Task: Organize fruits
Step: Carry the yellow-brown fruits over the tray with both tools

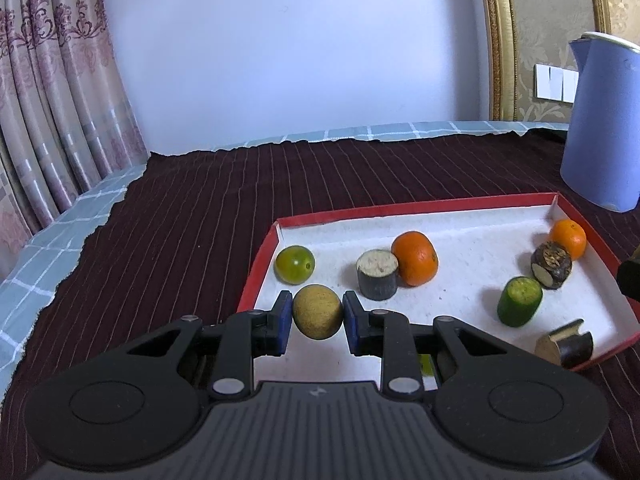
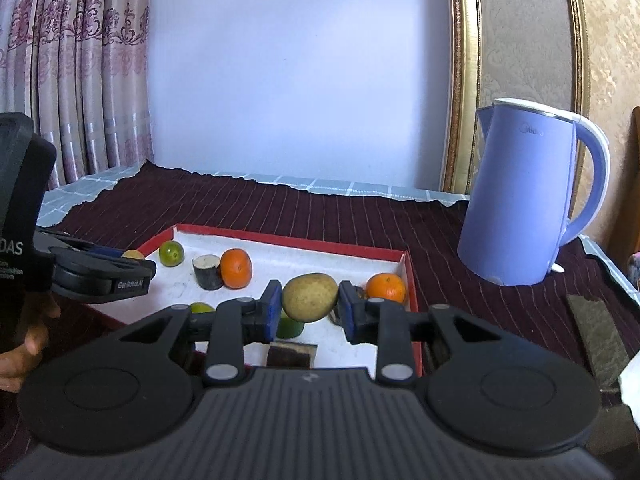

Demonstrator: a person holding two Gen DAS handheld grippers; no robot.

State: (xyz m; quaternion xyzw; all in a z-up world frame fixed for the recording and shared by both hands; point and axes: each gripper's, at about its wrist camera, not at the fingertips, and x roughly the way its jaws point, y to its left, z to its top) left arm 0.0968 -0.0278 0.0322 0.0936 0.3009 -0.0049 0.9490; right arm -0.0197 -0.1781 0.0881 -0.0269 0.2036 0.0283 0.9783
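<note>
Left gripper angled down, gripping yellow fruit

Left wrist view: mounted behind own fingers, angled down, close over near-left corner of red-rimmed tray. Right wrist view: same mounting, near right end of tray, facing far wall. Shared: tray, purple kettle.

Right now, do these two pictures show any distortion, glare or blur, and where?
Left wrist view: strong fisheye bending; the gold frame curves, the tray looks skewed, yet the fruits stay sharp. Right wrist view: the same bending on the curtain, a soft bluish cast on the wall, faint shine on the kettle; no motion blur in either.
</note>
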